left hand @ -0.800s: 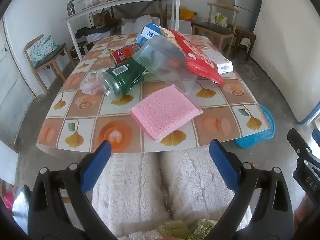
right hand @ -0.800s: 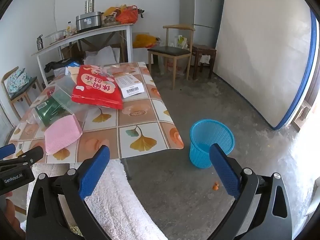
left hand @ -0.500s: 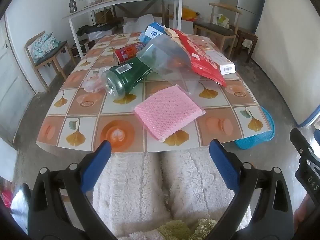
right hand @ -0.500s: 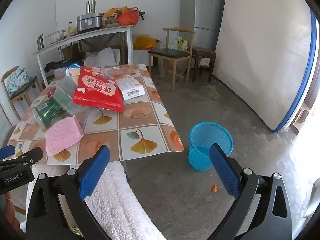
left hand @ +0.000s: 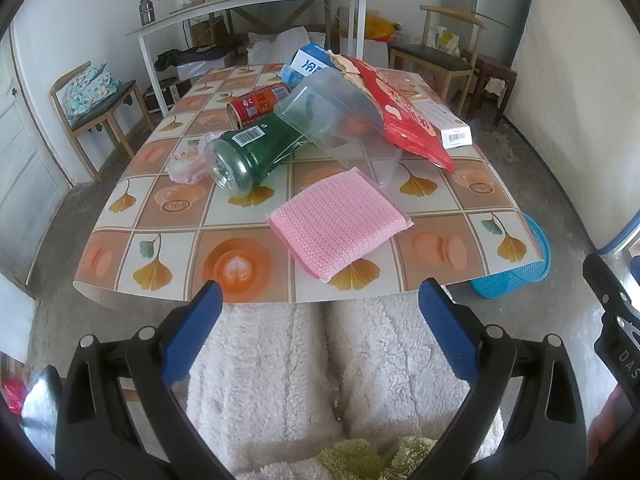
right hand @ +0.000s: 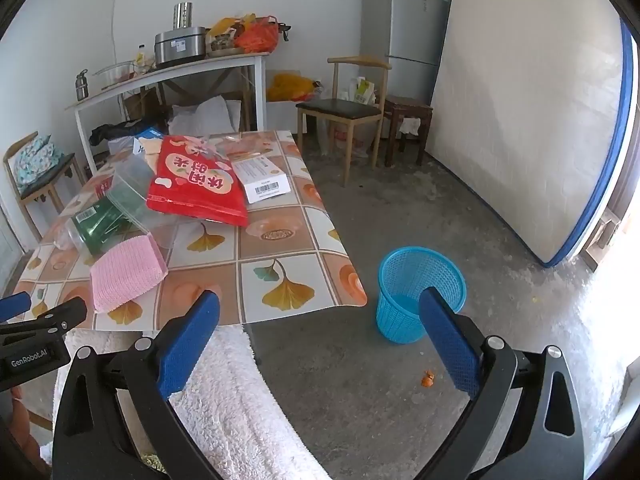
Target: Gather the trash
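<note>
Trash lies on the tiled table [left hand: 240, 264]: a pink sponge cloth [left hand: 340, 224], a green bottle [left hand: 252, 152] on its side, a clear plastic box [left hand: 336, 120], a red can [left hand: 260, 102], a red snack bag [left hand: 404, 120], a white carton [left hand: 452, 126] and a crumpled wrapper [left hand: 188, 160]. A blue basket [right hand: 420, 292] stands on the floor right of the table. My left gripper [left hand: 320, 312] is open and empty before the table's near edge. My right gripper [right hand: 320, 324] is open and empty, off the table's right corner, facing the basket.
My lap in white fleece [left hand: 320, 380] lies below both grippers. Wooden chairs [right hand: 352, 112] stand behind and left [left hand: 96, 104] of the table. A white side table [left hand: 256, 4] with pots, a fridge [right hand: 404, 28] and a leaning mattress [right hand: 528, 112] line the walls. An orange scrap [right hand: 427, 379] lies on the floor.
Both grippers have shifted slightly forward toward the table; the table and basket sit a little lower in view. Both stay open and empty.
</note>
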A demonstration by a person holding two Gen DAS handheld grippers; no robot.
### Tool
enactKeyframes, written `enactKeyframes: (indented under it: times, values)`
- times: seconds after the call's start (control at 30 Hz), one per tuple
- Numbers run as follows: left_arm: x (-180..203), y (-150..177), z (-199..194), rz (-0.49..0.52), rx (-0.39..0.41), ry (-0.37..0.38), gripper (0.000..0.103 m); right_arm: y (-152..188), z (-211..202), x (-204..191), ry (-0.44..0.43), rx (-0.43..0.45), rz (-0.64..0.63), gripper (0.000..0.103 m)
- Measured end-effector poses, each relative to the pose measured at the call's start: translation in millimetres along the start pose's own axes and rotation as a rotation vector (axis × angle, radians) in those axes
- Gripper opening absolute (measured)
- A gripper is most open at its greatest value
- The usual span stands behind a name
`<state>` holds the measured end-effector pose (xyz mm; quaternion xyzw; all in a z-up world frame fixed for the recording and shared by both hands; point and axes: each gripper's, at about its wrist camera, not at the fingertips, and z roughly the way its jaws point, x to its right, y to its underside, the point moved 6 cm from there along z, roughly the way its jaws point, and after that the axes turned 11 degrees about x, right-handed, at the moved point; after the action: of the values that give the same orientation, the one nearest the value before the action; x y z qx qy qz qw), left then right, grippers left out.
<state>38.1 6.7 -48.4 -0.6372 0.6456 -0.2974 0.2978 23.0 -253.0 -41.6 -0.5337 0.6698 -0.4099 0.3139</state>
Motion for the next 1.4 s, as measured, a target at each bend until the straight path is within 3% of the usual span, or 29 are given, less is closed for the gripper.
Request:
enactKeyframes:
  times: [1.4]
  values:
    - [-1.7,8.5,2.5,0.008,-0.021,-0.012,0.094,3.4,-2.6,5.3,-0.008,-0.008,0.007,0.097]
